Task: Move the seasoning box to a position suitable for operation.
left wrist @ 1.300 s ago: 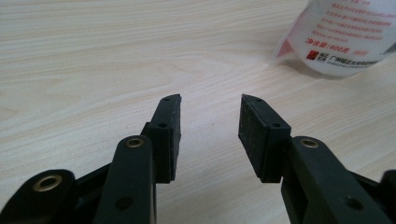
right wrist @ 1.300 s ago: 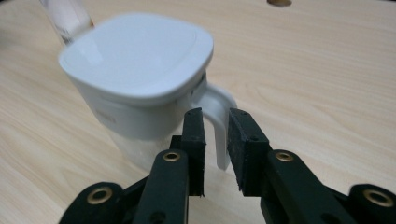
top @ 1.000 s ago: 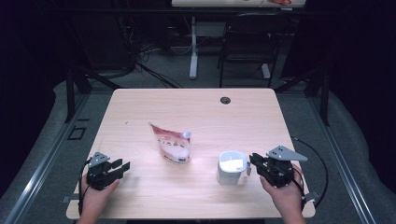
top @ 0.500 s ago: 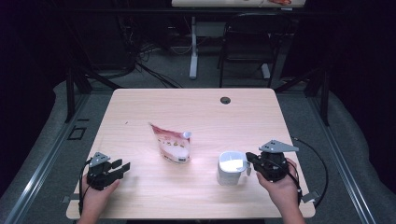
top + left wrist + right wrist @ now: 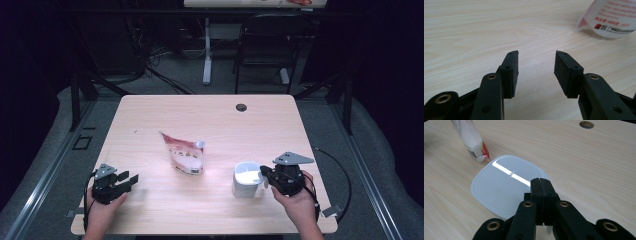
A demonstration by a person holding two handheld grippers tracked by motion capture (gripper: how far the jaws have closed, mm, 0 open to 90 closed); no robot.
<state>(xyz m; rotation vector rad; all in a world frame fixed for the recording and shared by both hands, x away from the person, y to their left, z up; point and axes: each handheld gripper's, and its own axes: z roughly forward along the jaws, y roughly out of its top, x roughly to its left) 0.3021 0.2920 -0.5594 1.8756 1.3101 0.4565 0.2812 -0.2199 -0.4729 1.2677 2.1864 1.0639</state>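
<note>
A white lidded container stands on the wooden table at the front right, its glossy lid seen from above in the right gripper view. My right gripper is at its right side, pads pressed together over the lid's near edge; a white tab shows under the jaws, and I cannot tell whether it is pinched. A red and white spouted pouch stands mid-table. My left gripper rests at the front left; its jaws have just been opening, with nothing between them. The pouch lies beyond them.
A round cable hole sits in the table near its far edge. Behind the table are a chair and a desk leg on the dark floor. Cables trail from both grippers near the front edge.
My right gripper has shifted a little left, up against the white container. The left hand has stayed where it was. Pouch and container have not moved.
</note>
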